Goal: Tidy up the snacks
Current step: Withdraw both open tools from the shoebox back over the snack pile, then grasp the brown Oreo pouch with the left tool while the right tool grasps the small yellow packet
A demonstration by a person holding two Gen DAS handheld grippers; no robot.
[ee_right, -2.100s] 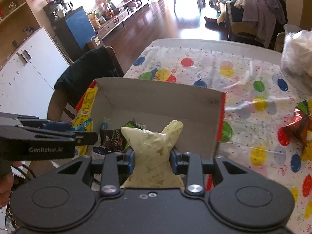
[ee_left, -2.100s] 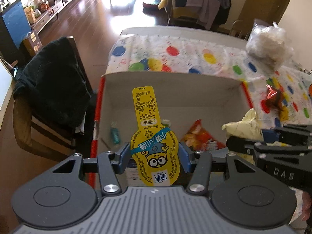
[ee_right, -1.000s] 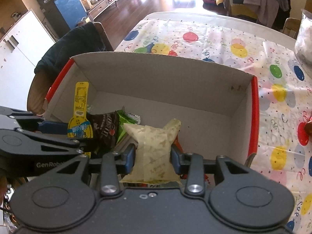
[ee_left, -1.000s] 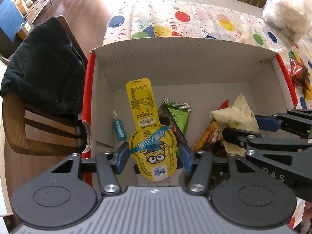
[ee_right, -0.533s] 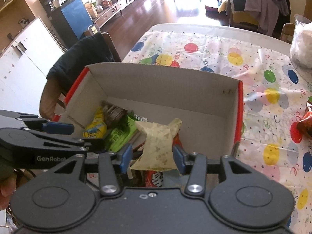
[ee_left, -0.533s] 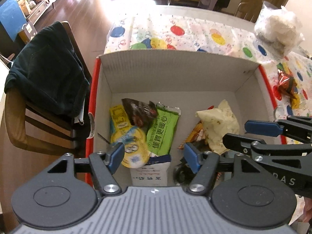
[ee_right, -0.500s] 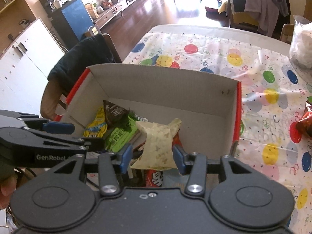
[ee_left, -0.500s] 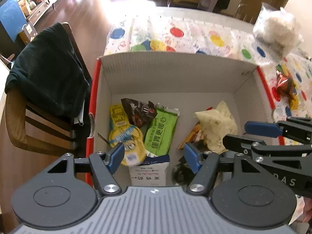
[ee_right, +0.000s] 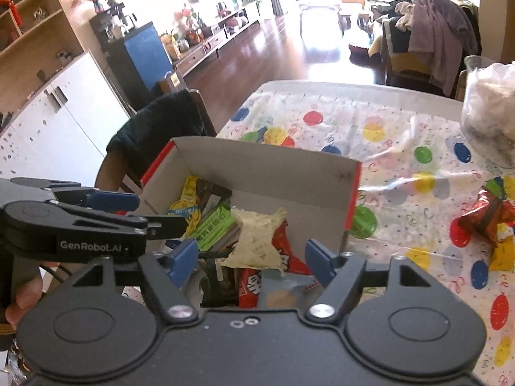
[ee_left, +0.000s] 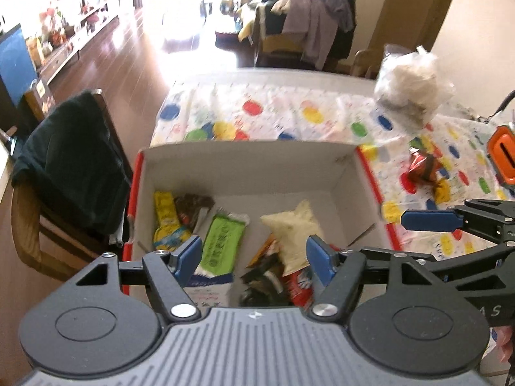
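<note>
A cardboard box [ee_left: 244, 164] [ee_right: 267, 167] with red edges stands on the table and holds several snacks. A yellow minion pouch [ee_left: 167, 222] [ee_right: 188, 204] lies at its left, a green bar [ee_left: 223, 241] [ee_right: 214, 225] beside it, and a pale yellow packet [ee_left: 293, 228] [ee_right: 257, 238] lies on a red packet [ee_right: 283, 254]. My left gripper [ee_left: 254, 257] hovers above the box, its jaws opening, nothing between them. My right gripper [ee_right: 251, 257] hovers likewise, jaws opening, the pale packet lying loose below it.
The table wears a balloon-print cloth [ee_right: 402, 148]. A red snack wrapper [ee_left: 421, 167] [ee_right: 489, 212] lies right of the box, a clear bag [ee_left: 412, 87] farther back, an orange object [ee_left: 502, 154] at the right edge. A chair with a dark jacket [ee_left: 70, 167] stands left of the table.
Both grippers let go: the minion pouch and the pale packet now lie in the box. Both jaws widened and both grippers rose and drew back from the box.
</note>
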